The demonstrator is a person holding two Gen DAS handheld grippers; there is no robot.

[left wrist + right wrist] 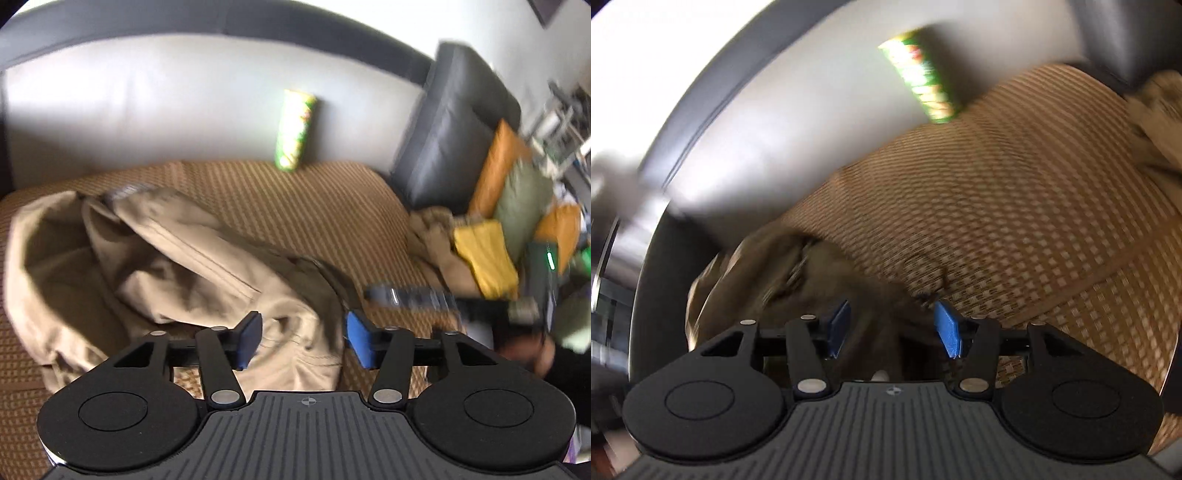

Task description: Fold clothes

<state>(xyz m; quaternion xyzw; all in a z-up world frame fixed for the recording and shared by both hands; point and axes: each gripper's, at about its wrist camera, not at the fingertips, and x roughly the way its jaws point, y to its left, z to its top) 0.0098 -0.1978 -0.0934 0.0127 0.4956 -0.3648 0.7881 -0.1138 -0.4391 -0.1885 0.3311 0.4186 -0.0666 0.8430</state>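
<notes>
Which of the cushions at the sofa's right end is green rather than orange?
The sage-green cushion, wedged between the two orange cushions: one behind it against the dark armrest, the other in front. It is the only one not orange.

Under and ahead of the left claw point(301, 341) lies a tan garment point(184, 266) of matt woven cloth, soft and creased, with stitched seams. It rests on a brown woven seat mat point(295, 199) with a coarse, ribbed texture. Beyond the claw, the sofa back point(147, 110) looks like smooth pale leather with a faint sheen, edged in dark leather. A green tube point(295, 129) leaning there has a glossy printed surface. The claw's body is matt black plastic with ridged grooves, bare metal rivets and matt blue pads point(360, 343).
</notes>
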